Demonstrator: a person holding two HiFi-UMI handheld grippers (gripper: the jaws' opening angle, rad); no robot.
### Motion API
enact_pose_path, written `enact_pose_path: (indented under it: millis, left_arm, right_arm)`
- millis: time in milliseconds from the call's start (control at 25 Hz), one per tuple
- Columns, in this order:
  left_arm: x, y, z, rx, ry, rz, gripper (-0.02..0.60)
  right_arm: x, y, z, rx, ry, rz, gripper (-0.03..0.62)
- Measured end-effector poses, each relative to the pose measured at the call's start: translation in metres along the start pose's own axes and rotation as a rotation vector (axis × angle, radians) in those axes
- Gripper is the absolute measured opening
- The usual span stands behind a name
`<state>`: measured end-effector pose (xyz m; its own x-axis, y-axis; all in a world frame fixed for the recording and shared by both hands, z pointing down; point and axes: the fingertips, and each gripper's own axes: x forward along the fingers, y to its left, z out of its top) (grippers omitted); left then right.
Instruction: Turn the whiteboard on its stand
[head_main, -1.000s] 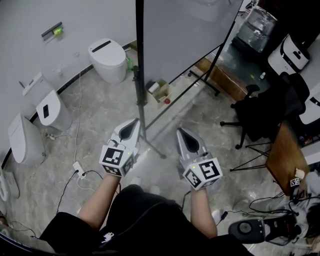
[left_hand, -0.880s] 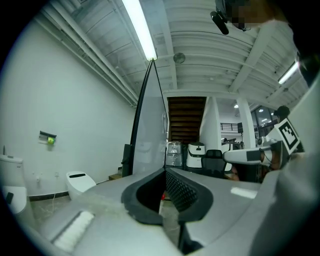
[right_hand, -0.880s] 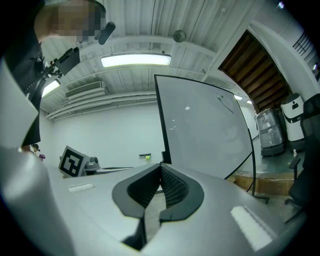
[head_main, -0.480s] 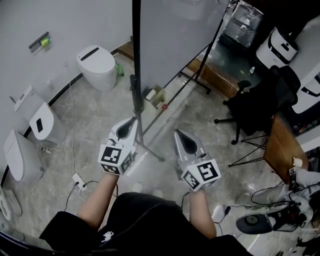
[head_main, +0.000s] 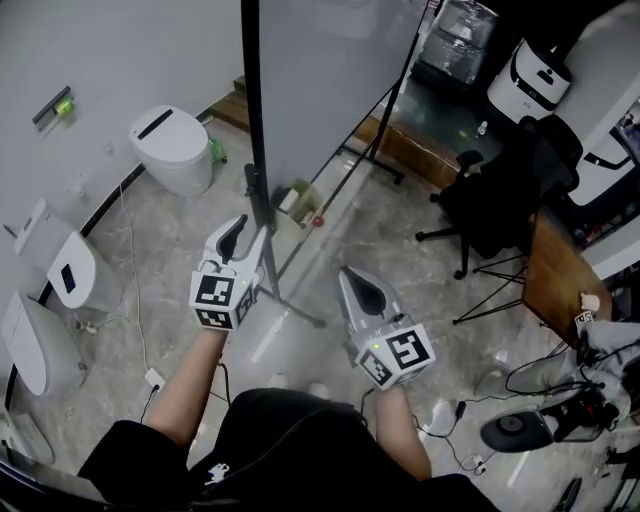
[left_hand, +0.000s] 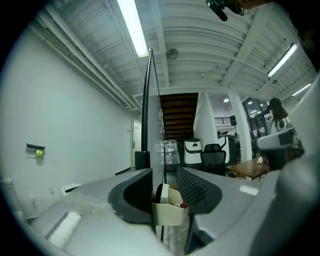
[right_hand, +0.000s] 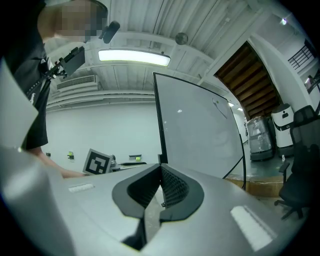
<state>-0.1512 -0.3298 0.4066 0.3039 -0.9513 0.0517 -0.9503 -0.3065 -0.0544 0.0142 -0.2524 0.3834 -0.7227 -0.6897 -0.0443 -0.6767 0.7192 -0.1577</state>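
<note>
1. We see the whiteboard (head_main: 330, 80) in the upper middle of the head view, upright on its stand (head_main: 257, 195). Its black side frame runs down the frame just left of centre.
2. In the right gripper view the whiteboard (right_hand: 200, 135) fills the middle and right, its grey face turned towards that camera.
3. In the left gripper view the whiteboard (left_hand: 145, 110) shows nearly edge-on, as a thin dark line rising from the jaws.
4. Our left gripper (head_main: 236, 235) sits just beside the stand's post, left of centre. Its jaws are released and apart (left_hand: 165, 172). We cannot tell whether they touch the frame.
5. Seen through that gap, farther off, is a small beige box (left_hand: 167, 210) with a red-tipped pen in it. The box (head_main: 295, 198) stands on the floor by the board's foot.
6. Our right gripper (head_main: 358, 278) hangs lower and right of centre, apart from the stand. Its jaws are clenched together on nothing (right_hand: 160, 170).
7. Farther out, a white toilet (head_main: 165, 145) is at upper left and a black office chair (head_main: 490, 210) at right.
</note>
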Motion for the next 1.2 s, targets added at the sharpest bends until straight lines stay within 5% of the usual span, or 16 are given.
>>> enact_pose_path:
  millis: [440, 1200]
  left_arm:
    - [0.063, 0.045, -0.005, 0.024, 0.026, 0.026, 0.245]
    - [0.112, 0.048, -0.018, 0.011, 0.045, 0.009, 0.254]
  right_arm:
    - [0.012, -0.006, -0.001, -0.015, 0.016, -0.051, 0.009]
    - [0.006, -0.031, -0.007, -0.018, 0.021, -0.140, 0.009]
